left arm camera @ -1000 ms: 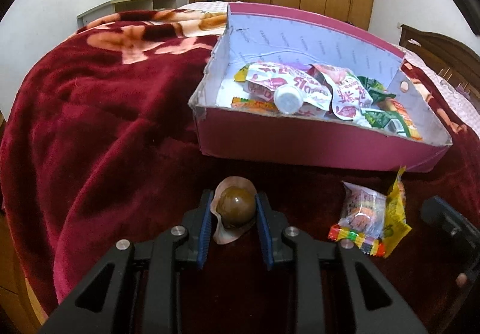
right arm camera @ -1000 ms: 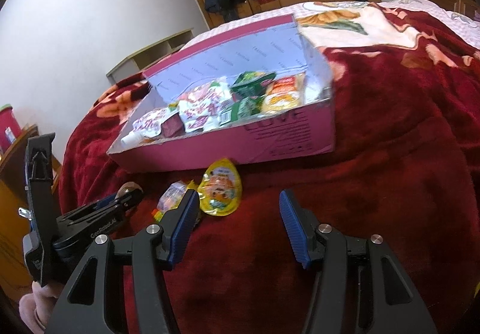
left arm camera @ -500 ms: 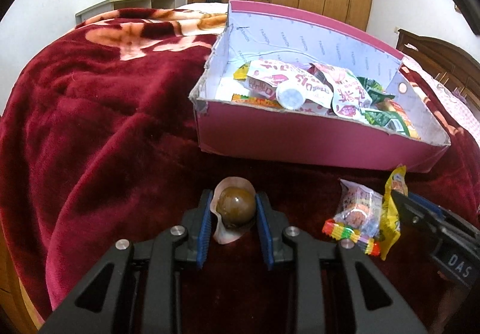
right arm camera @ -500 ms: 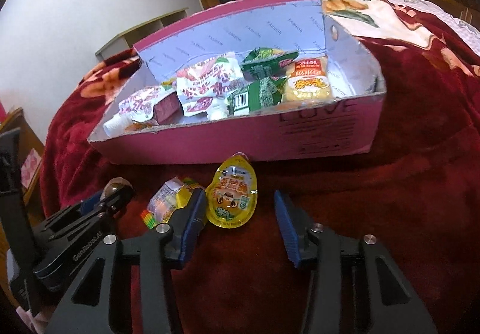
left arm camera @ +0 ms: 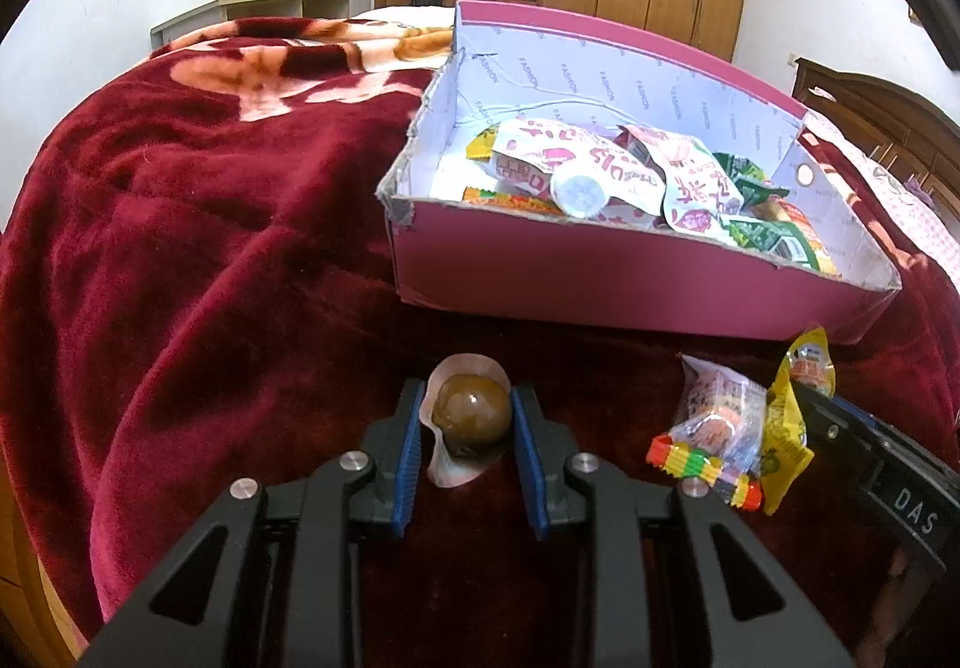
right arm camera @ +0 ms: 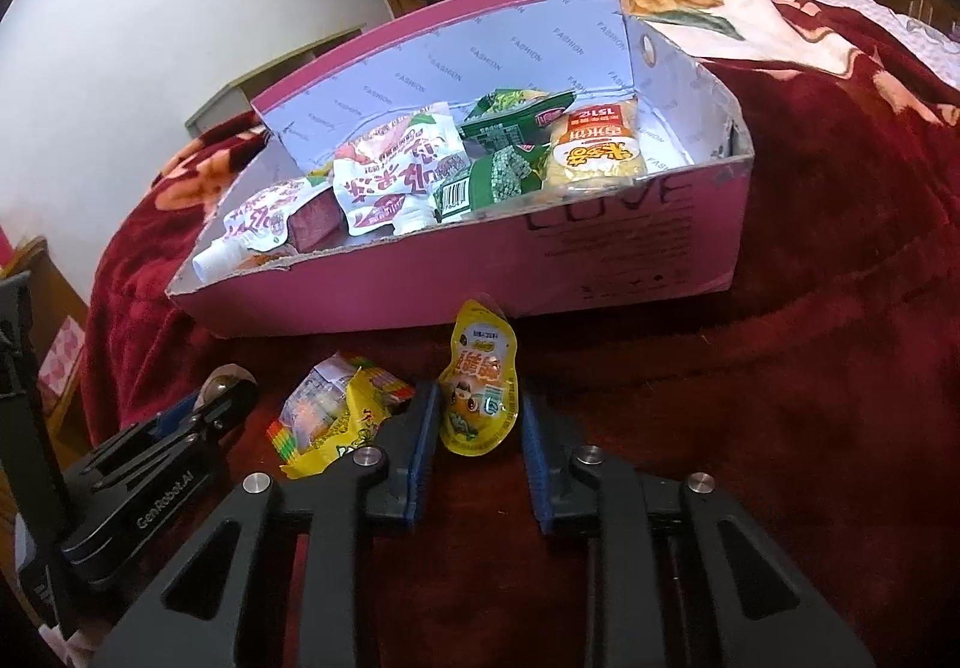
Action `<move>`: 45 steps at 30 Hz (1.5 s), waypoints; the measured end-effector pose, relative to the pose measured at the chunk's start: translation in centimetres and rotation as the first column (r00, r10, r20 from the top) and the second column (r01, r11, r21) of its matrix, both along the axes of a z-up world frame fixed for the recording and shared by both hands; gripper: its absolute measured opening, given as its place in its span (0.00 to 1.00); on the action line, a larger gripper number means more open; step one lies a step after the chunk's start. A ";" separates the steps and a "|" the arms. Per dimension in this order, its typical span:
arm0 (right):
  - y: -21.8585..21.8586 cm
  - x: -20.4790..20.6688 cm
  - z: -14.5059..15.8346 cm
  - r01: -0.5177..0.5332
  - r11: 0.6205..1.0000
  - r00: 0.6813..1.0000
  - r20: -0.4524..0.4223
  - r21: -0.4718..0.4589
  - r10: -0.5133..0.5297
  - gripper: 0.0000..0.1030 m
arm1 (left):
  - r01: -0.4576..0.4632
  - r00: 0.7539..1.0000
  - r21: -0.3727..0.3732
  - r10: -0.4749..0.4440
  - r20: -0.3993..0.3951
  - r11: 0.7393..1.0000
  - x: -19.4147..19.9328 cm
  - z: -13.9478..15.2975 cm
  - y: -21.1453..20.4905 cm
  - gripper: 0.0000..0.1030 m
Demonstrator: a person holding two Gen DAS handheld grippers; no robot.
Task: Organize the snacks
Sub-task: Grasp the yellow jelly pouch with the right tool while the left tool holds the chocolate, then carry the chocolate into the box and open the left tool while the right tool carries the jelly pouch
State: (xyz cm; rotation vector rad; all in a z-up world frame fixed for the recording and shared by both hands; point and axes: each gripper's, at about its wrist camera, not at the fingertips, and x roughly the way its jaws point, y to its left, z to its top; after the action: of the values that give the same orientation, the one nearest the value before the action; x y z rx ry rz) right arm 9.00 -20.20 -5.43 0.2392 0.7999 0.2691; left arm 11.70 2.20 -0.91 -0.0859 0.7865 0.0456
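so my left gripper (left arm camera: 462, 425) is clamped narrow on the brown egg snack (left arm camera: 471, 415) in its clear wrapper, blue pads pressing both sides, sitting on the red blanket (left arm camera: 198, 248) just near of the pink box (left arm camera: 600, 272); my right gripper (right arm camera: 474, 428) has just been closing its jaws and they're now narrow around the yellow pouch (right arm camera: 480, 392), which stands between the pads, looks pinched at its lower edges but I can't swear both pads bite.

what could go wrong, my guess: the egg is round and slick in loose film, so it may squirt out when I lift; the pouch is thin and floppy, could slip or fold; the two grippers sit close, so lifting together could make them bump.

count outside the box: one egg, one yellow pouch, one clear candy bag (right arm camera: 312, 404) lying on another yellow packet (right arm camera: 336, 440), left of my right jaws; inside the box: a pile, two white-red pouches, some green packs, one yellow pack, rest overlapped so no firm number.
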 end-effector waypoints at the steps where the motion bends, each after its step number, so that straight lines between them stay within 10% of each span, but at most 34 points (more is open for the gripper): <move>1: -0.1 -0.1 0.0 0.000 1.000 1.000 0.004 0.007 0.000 0.26 | 0.000 1.000 0.000 0.000 0.000 1.000 0.0 0.0 0.0 0.28; 45: -0.8 -3.8 4.6 -0.054 0.999 0.968 0.245 -0.001 0.052 0.24 | 0.144 0.977 -0.019 -0.139 0.163 0.989 0.3 7.9 -2.5 0.28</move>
State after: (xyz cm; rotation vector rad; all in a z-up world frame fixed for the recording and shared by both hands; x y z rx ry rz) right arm 5.23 -21.03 -0.86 0.1860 0.5614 0.3445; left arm 11.97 -0.26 6.96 -0.0615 0.6299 -0.1072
